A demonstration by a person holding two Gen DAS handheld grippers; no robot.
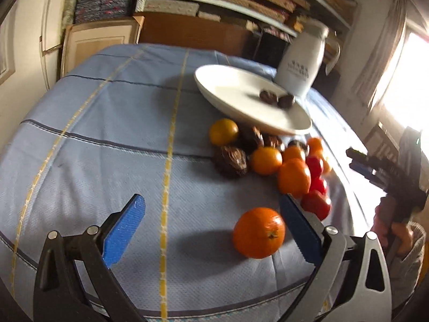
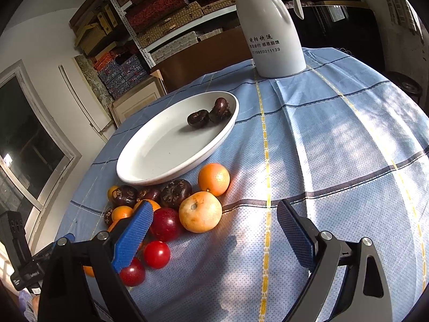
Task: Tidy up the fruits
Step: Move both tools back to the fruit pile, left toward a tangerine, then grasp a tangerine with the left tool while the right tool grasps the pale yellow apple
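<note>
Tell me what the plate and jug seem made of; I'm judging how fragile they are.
The plate looks like glazed white ceramic: smooth, glossy, with a thick rolled rim, though melamine is possible. The jug has a matte white body with printed text, probably coated metal or plastic; its handle looks moulded.

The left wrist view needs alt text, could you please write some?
An open left gripper hovers over a blue checked tablecloth, with an orange beside its right finger. Beyond lie mixed loose fruits, a white plate holding two dark fruits, and a white jug.
</note>
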